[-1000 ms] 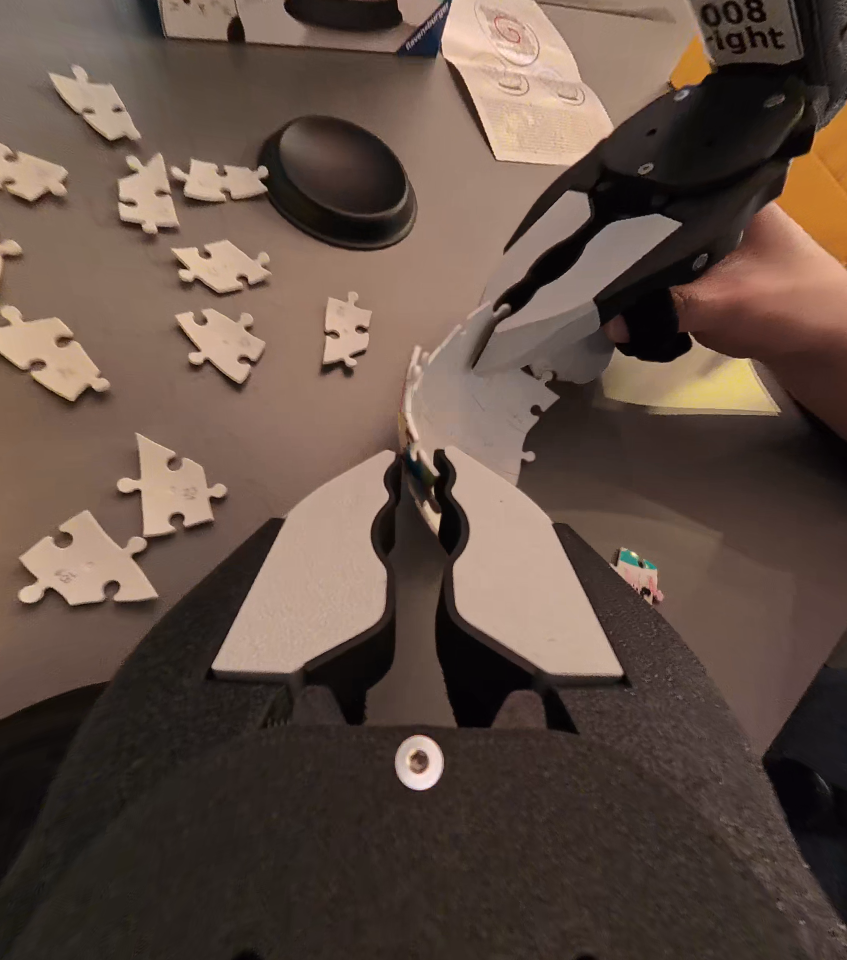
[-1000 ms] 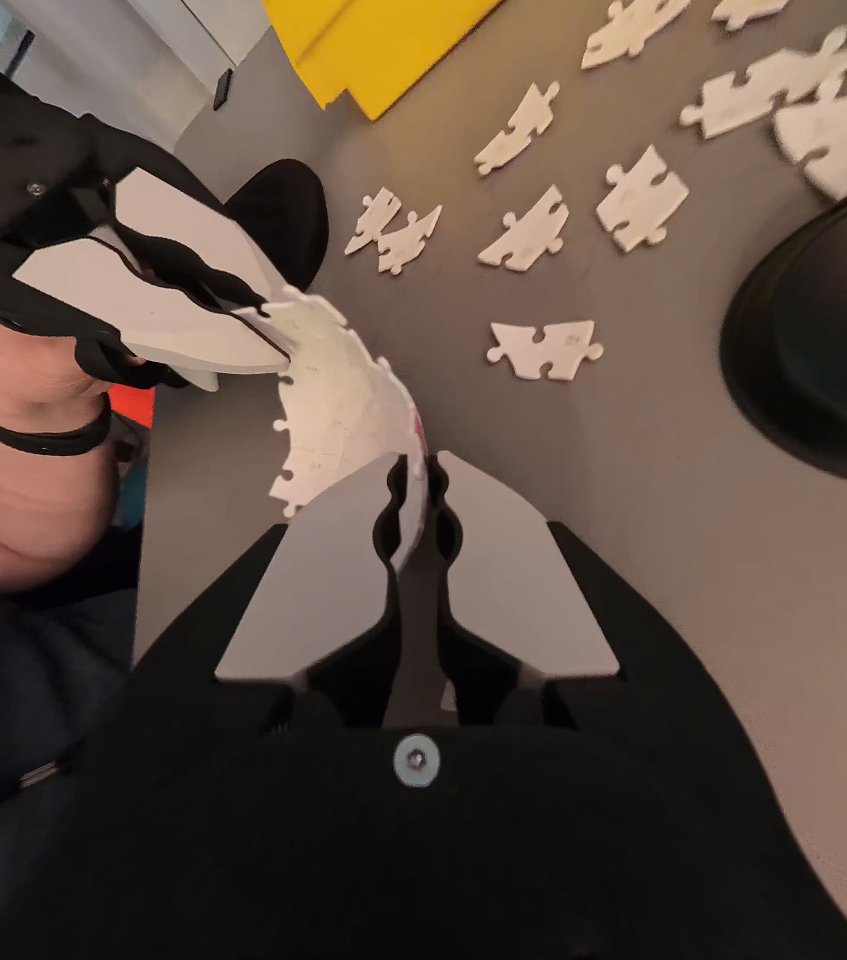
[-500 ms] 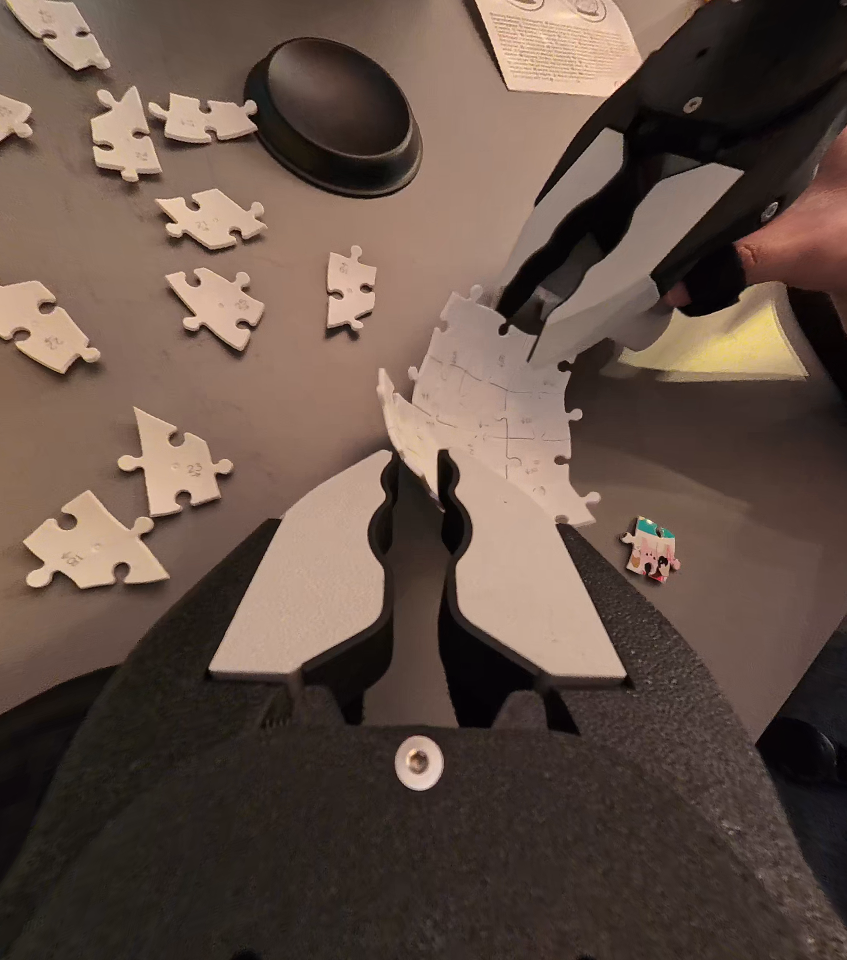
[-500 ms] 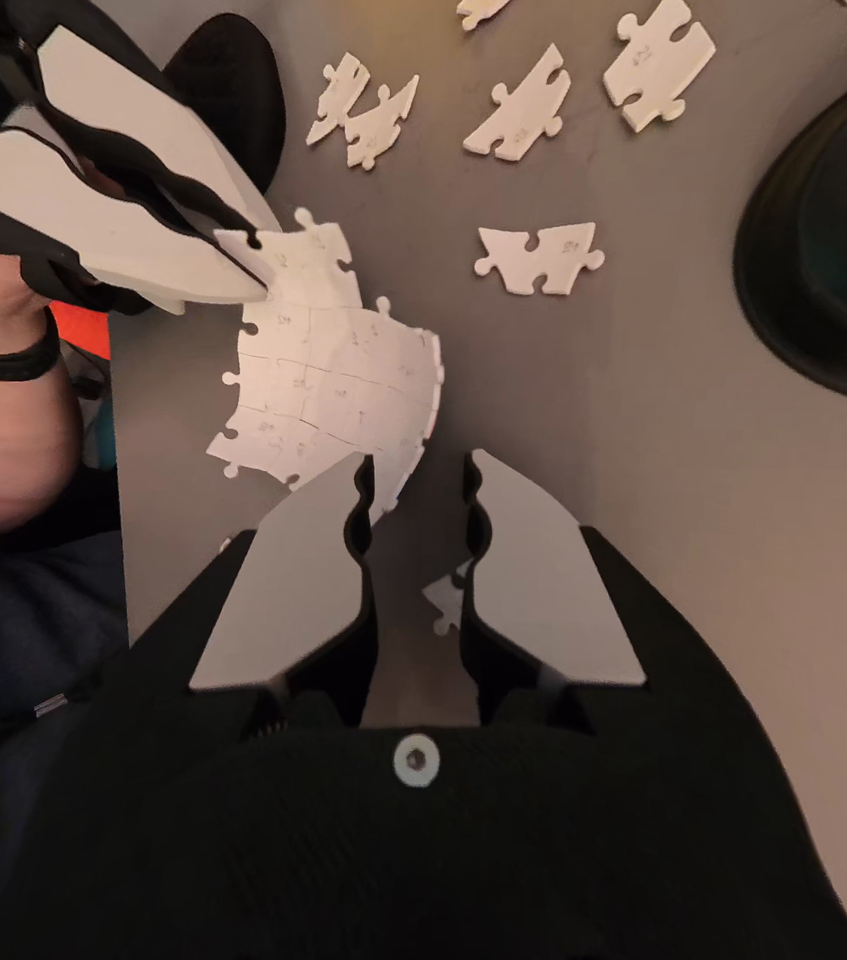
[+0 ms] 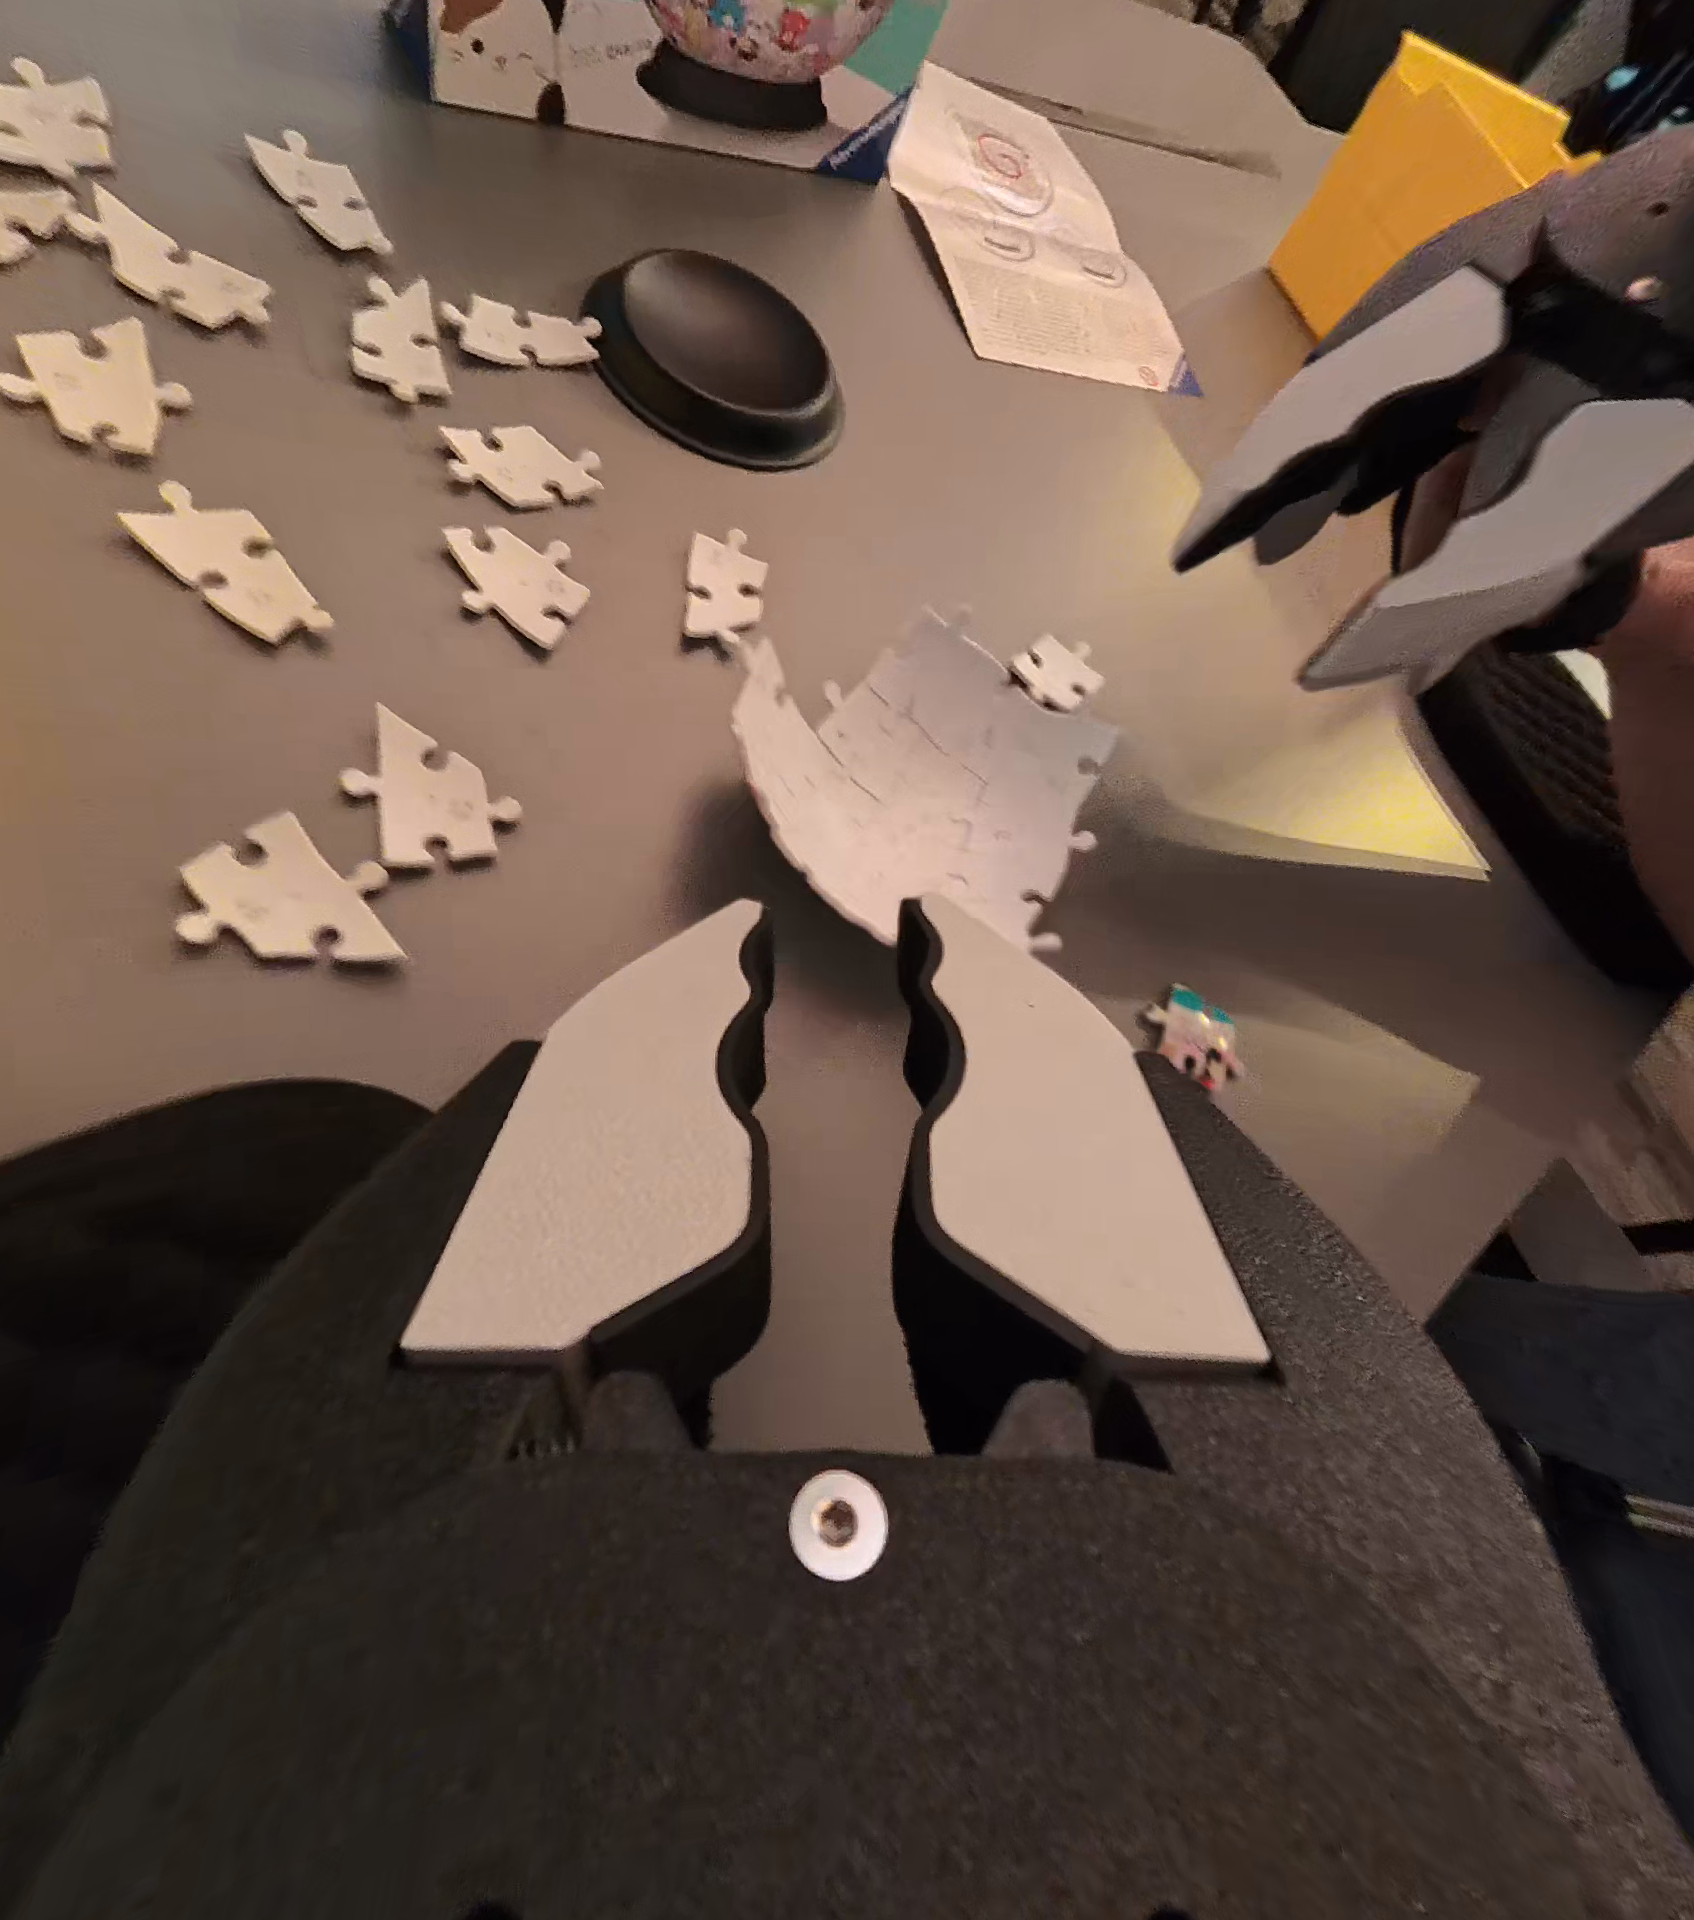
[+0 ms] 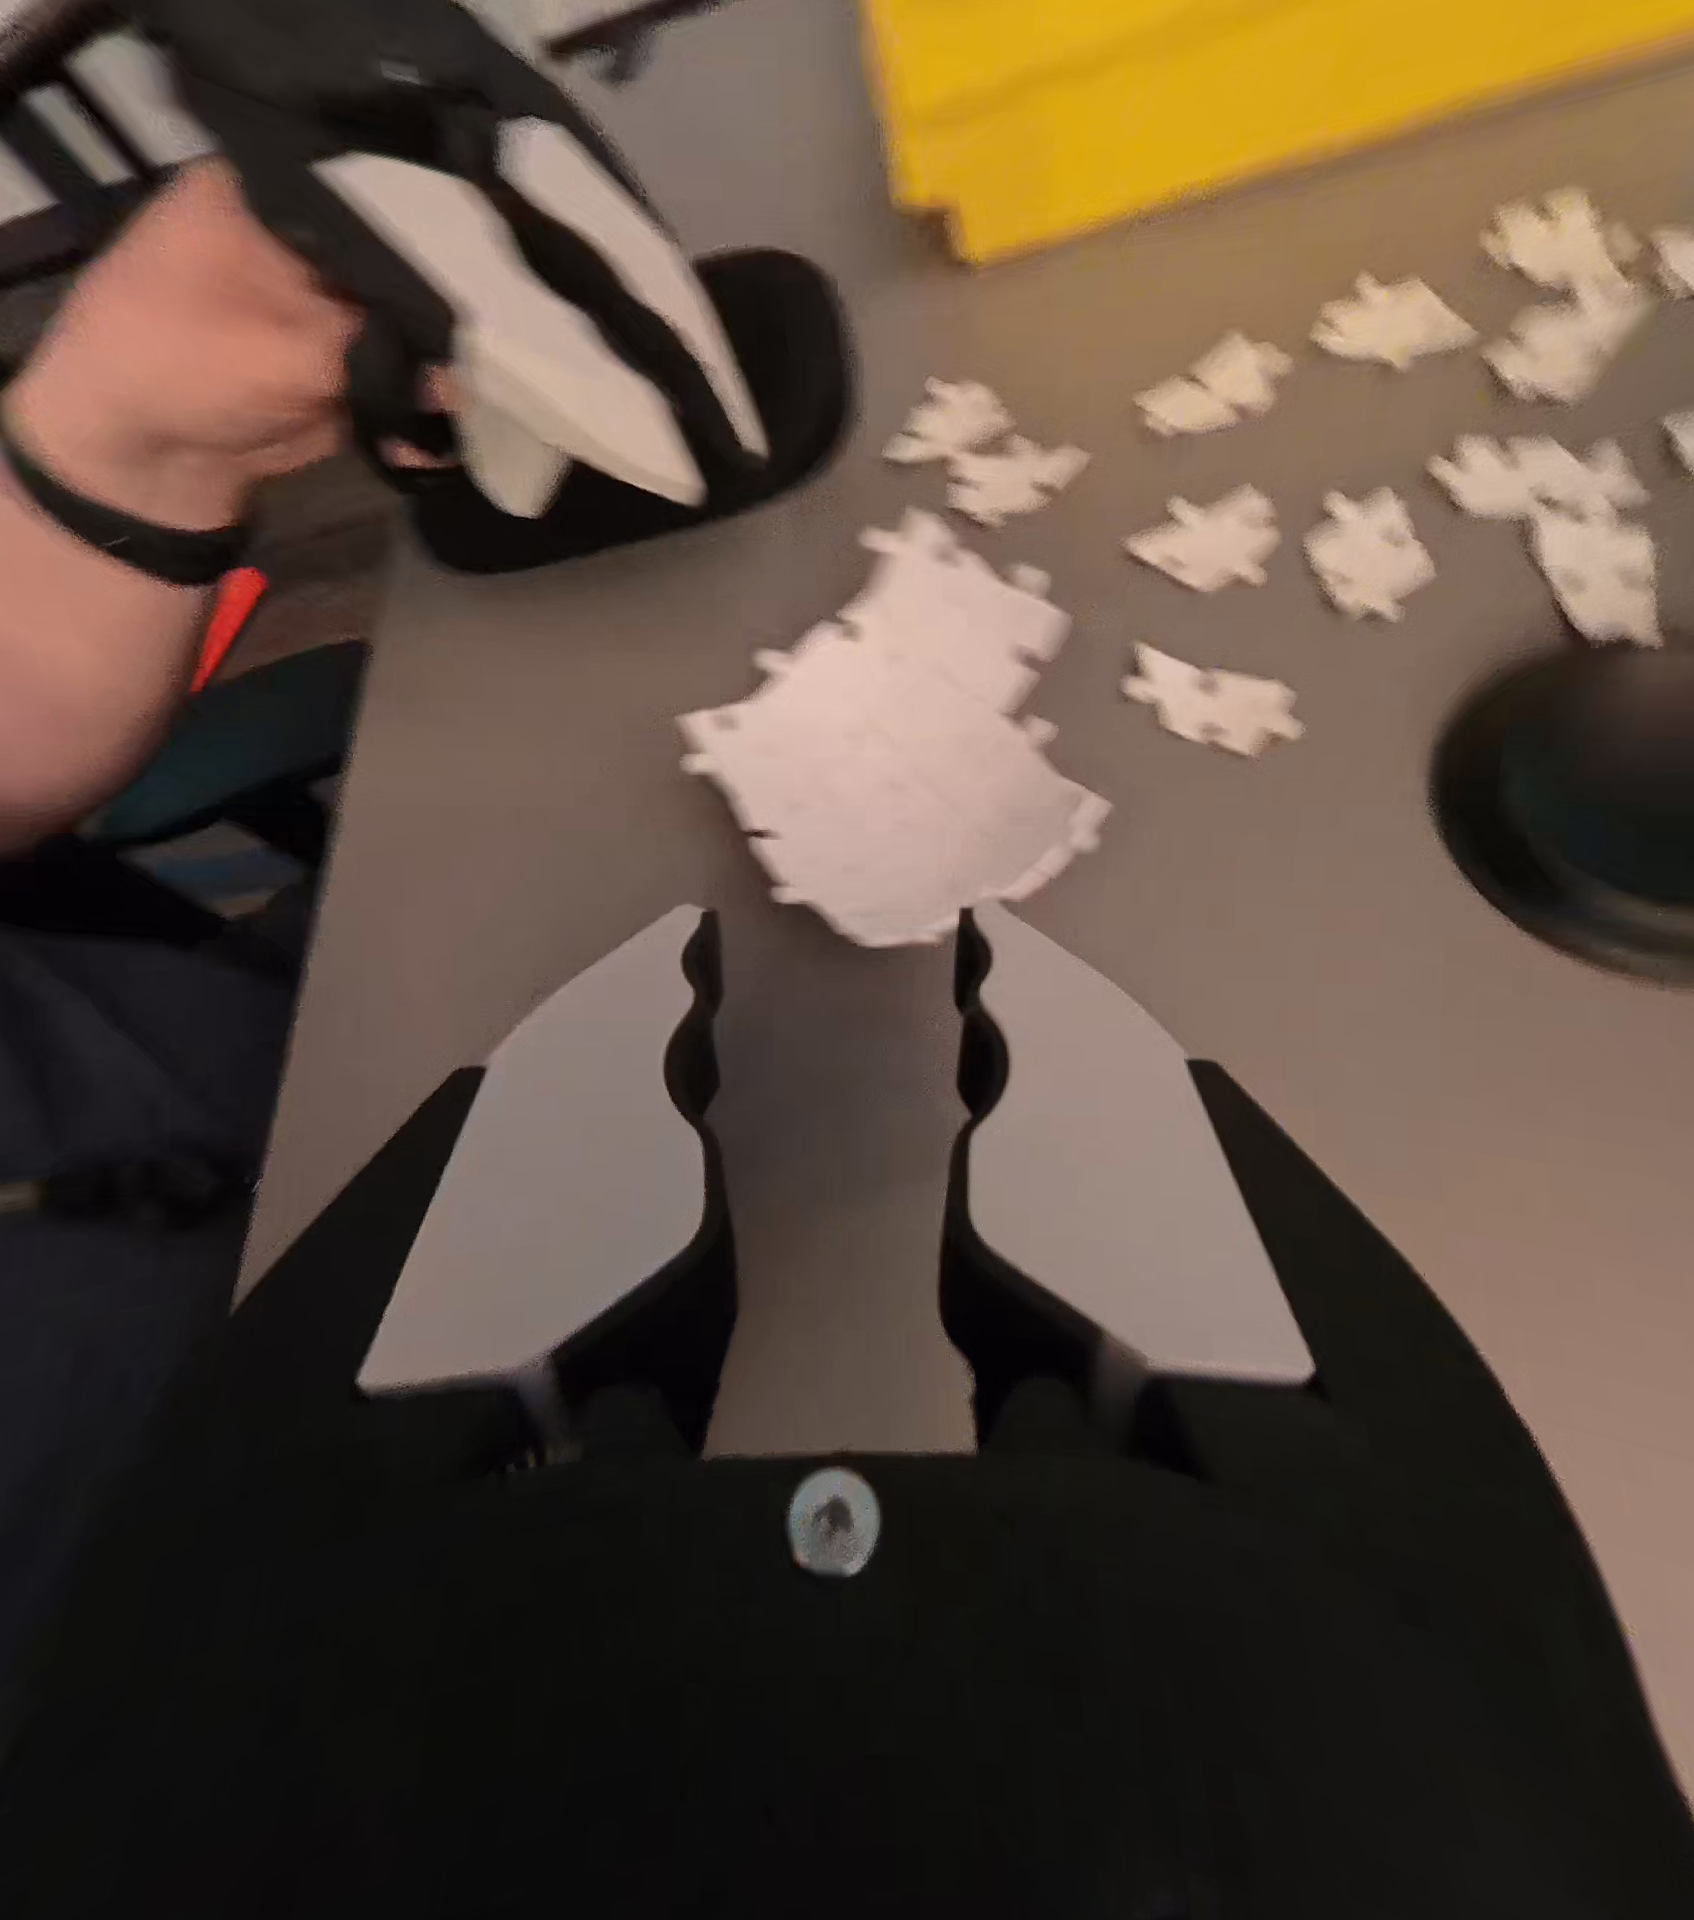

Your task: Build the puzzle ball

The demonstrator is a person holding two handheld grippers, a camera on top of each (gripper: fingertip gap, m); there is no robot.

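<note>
Curved white assembled puzzle-ball section (image 5: pixel 926 790) lies free on grey bench (image 5: pixel 978 520), near left gripper (image 5: pixel 832 920) and right gripper (image 6: pixel 832 920); both jaws apart, empty. Right view motion-blurred. Small colourful puzzle piece (image 5: pixel 1194 1037) shows in left view only.

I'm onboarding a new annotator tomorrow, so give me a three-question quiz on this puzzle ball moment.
1. True or false: the left gripper is clamped on the curved assembled section.
2. Which lies face up, showing colour? A) the small piece near the table's edge B) the loose pieces on the left C) the black stand
3. Fill in: the right gripper has its jaws ____.

Key: 1 false, both grippers are open and the section rests on the table. 2 A. 3 open.
</note>
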